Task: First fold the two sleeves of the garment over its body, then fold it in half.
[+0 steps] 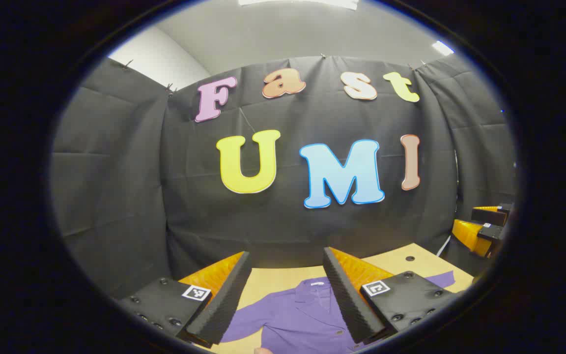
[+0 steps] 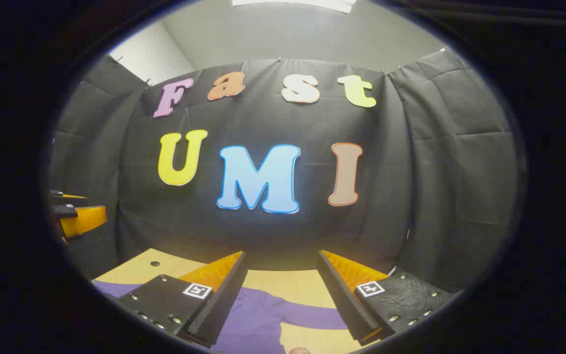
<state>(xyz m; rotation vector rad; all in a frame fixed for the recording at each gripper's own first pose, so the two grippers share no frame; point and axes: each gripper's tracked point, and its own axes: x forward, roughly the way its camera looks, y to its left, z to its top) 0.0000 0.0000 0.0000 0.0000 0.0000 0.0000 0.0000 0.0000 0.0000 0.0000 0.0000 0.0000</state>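
Observation:
A purple collared shirt (image 1: 293, 314) lies flat on the tan table (image 1: 278, 278), collar toward the far wall and sleeves spread to either side. My left gripper (image 1: 285, 251) hovers above the collar, open, with nothing between its fingers. In the right gripper view the shirt (image 2: 258, 319) lies below, one sleeve (image 2: 312, 317) stretching right across the table (image 2: 288, 282). My right gripper (image 2: 280, 254) is also open and holds nothing. Each gripper appears at the edge of the other's view: the right gripper (image 1: 484, 226) and the left gripper (image 2: 76, 216), both raised above the table.
The black cloth wall closes off the back and both sides just beyond the table's far edge. A small round hole (image 1: 410, 258) sits in the tabletop near the far corner, and it shows again (image 2: 154, 263) in the right gripper view.

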